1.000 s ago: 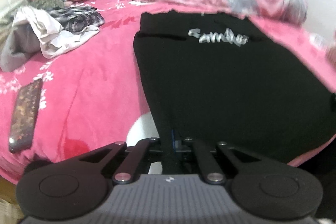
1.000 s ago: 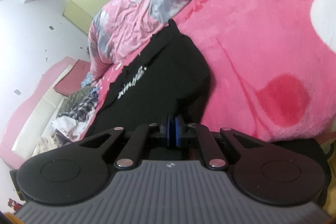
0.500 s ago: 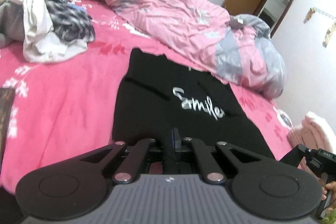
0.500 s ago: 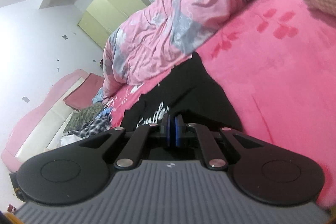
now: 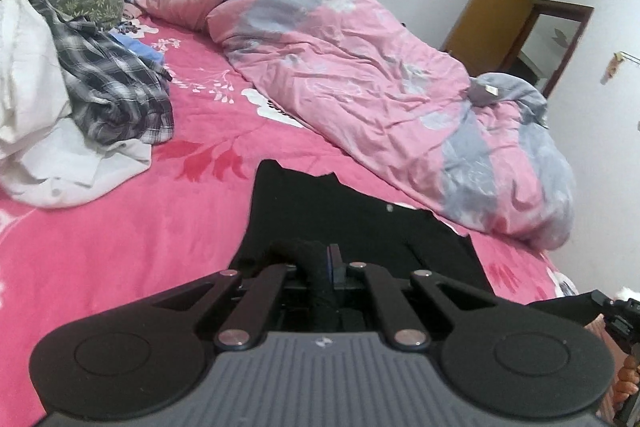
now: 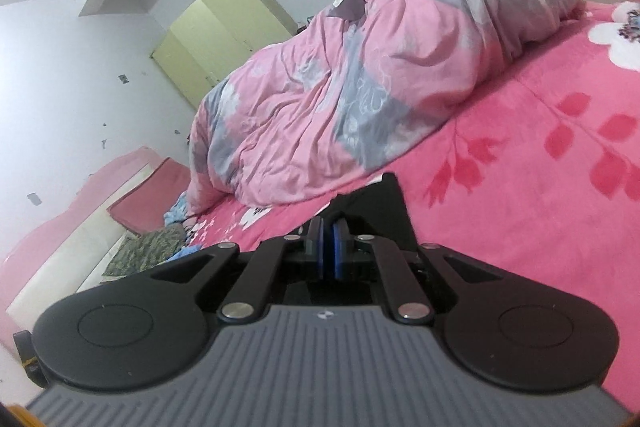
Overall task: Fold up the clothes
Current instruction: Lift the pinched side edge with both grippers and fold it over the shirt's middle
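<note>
A black T-shirt (image 5: 360, 215) lies on the pink bedspread (image 5: 120, 259) just beyond my left gripper (image 5: 326, 261). That gripper is shut on a bunched fold of the shirt's black cloth, which humps over its left finger. The shirt's white lettering is hidden. In the right wrist view my right gripper (image 6: 329, 241) has its blue pads (image 6: 318, 247) pressed together on the shirt's edge, and a black corner of the T-shirt (image 6: 386, 207) sticks out past them. The right gripper (image 5: 616, 307) and part of a hand also show at the lower right of the left wrist view.
A crumpled pink and grey quilt (image 5: 380, 75) lies along the far side of the bed. At the left sits a pile of clothes: a plaid shirt (image 5: 112, 87) over a white garment (image 5: 60, 163). A pale green wardrobe (image 6: 216, 39) and a brown door (image 5: 492, 15) stand behind.
Both grippers have carried the shirt's near edge forward and up across the bed. The visible part of the shirt has shrunk and its lettering has gone out of sight.
</note>
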{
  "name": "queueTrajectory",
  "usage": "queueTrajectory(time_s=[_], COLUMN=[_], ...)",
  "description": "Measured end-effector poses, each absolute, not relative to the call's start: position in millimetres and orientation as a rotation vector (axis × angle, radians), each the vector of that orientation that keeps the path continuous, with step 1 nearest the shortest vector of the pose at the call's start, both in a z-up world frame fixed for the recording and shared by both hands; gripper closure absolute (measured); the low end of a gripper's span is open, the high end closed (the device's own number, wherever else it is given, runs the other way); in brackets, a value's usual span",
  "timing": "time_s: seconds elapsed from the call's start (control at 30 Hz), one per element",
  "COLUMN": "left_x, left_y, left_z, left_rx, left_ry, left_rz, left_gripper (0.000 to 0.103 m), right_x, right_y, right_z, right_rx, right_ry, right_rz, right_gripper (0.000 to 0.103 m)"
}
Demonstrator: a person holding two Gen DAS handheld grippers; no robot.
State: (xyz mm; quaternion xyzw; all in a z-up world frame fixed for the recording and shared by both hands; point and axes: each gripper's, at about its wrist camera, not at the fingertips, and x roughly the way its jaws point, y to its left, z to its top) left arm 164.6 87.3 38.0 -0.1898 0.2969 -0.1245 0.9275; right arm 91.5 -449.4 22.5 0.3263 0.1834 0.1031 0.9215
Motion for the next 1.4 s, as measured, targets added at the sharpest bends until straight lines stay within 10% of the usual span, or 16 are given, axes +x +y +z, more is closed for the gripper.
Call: queueTrajectory(time_s=[0.7,0.83,1.0,1.13,1.4], left_x=[358,366,358,338,257], left_y=[75,85,117,134,137], left_z=[-44,-64,-58,-38,16], left_rx=[-0.413,-0.485,-0.781,-0.843,-0.806], left_ry=[0.735,0.78,0.764,0.734,0.776], left_rz=[-0.172,-0.191,-0.231,-0.189,-0.242], left_gripper=[0.1,0.091,0.029,0.027,0.028], right_x=[310,335,326,297,192], right_y=[-461,-462,-487,-512,-531], right_z=[-46,-85,-107,-103,-74], right_rx=[0.66,0.708,0.952,1.155,1.317], right_ry=[0.513,0.597,0.607,0.539,0.532], right_rz=[0.114,0.098,0.117,0.124,0.137], right_gripper=[0.1,0.097,0.083,0.048,0.041])
